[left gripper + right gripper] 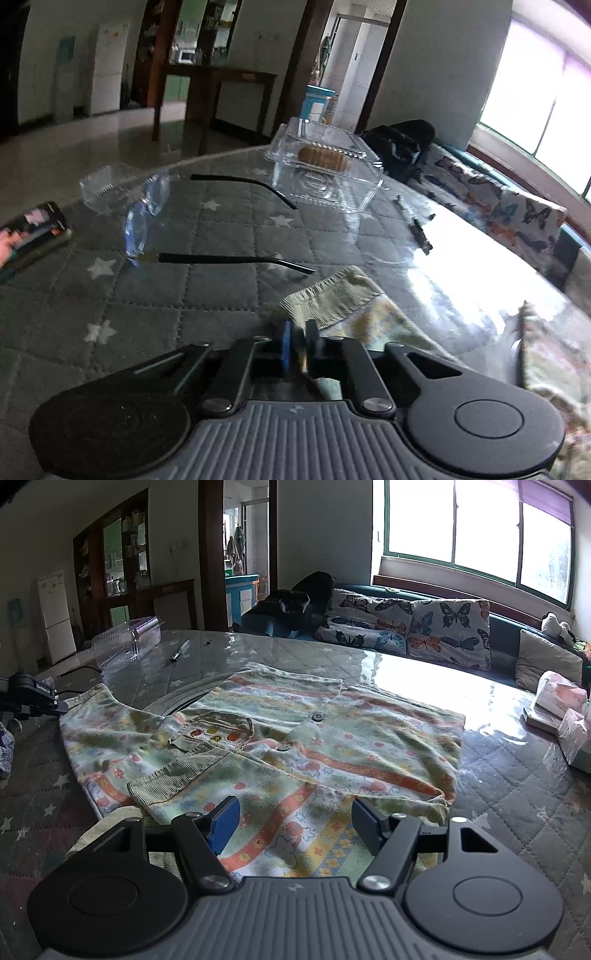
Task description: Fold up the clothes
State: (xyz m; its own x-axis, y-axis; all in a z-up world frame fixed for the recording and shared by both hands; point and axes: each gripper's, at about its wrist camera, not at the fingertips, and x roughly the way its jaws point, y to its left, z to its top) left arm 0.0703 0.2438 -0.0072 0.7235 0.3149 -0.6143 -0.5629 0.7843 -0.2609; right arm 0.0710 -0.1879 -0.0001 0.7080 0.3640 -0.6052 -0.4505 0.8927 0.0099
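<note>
The left gripper (300,334) sits clenched on the ribbed cuff of the patterned garment (258,746), at six o'clock in its view. The right gripper (291,823) hovers with jaws released over the garment's near hem, spread flat on the quilted table (517,794). Eyeglasses (155,221) lie at ten o'clock.

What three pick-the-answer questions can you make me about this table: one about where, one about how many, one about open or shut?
1. Where are the glasses? A on the sofa; B on the table, near the clear box; C on the floor.
2. How many buttons show on the shirt? A two; B five; C none.
3. The right gripper fingers are: A shut; B open; C holding a pen.
Answers: B, they lie on the quilted top; A, two round buttons sit on the front; B, a wide gap shows shirt between them.
</note>
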